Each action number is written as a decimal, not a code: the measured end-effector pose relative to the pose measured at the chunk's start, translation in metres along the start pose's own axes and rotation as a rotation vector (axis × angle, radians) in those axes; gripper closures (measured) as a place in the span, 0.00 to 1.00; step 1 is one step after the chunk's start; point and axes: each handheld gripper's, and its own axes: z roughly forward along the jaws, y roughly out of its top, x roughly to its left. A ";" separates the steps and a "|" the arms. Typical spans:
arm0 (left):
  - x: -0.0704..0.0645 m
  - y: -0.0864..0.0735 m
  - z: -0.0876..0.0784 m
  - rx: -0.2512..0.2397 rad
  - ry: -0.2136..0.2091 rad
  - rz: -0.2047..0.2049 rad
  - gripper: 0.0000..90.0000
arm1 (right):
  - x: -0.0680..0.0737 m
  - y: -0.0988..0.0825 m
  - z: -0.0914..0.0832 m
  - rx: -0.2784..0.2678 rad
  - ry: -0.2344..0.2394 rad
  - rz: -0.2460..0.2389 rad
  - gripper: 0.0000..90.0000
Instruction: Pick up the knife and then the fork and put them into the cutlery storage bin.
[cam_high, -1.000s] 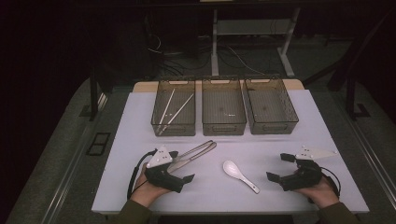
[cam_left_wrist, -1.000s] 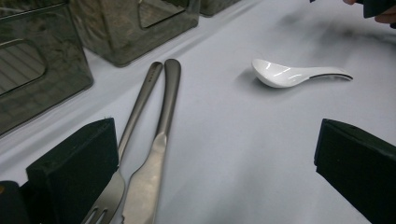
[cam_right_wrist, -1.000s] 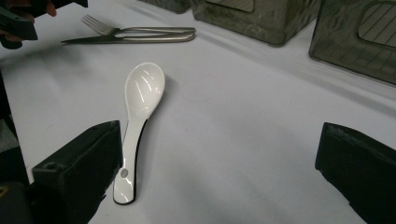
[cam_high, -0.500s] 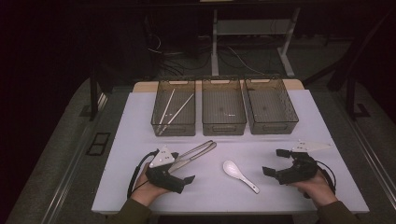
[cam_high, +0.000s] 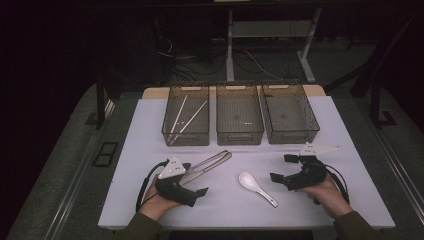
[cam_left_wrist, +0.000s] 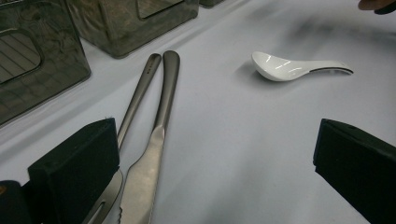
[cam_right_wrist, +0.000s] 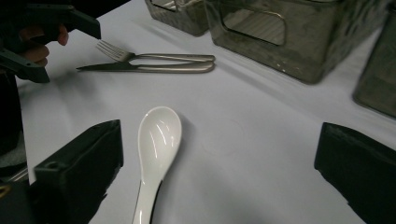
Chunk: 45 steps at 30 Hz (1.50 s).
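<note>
High view puts the white spoon at lower centre on the table, just left of the right gripper, jaws spread wide and empty. Best to straddle the handle squarely, then close gently.

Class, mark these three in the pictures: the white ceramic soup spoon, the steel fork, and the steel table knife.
White ceramic soup spoon (cam_right_wrist: 158, 133): right gripper view, on its bowl.
Steel fork (cam_right_wrist: 112, 50): right gripper view, on its tines.
Steel table knife (cam_left_wrist: 145, 168): left gripper view, on its blade.

White spoon between hand-held grippers
</note>
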 end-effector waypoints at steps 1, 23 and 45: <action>0.000 0.000 0.000 -0.002 0.000 -0.001 0.00 | 0.001 0.002 0.004 -0.001 0.005 -0.009 0.02; 0.000 -0.001 0.002 0.006 -0.014 0.001 0.00 | 0.027 0.013 0.057 0.132 0.079 -0.086 0.16; 0.001 -0.001 0.001 0.007 -0.016 0.009 0.00 | 0.032 0.007 0.072 0.249 0.092 -0.138 0.53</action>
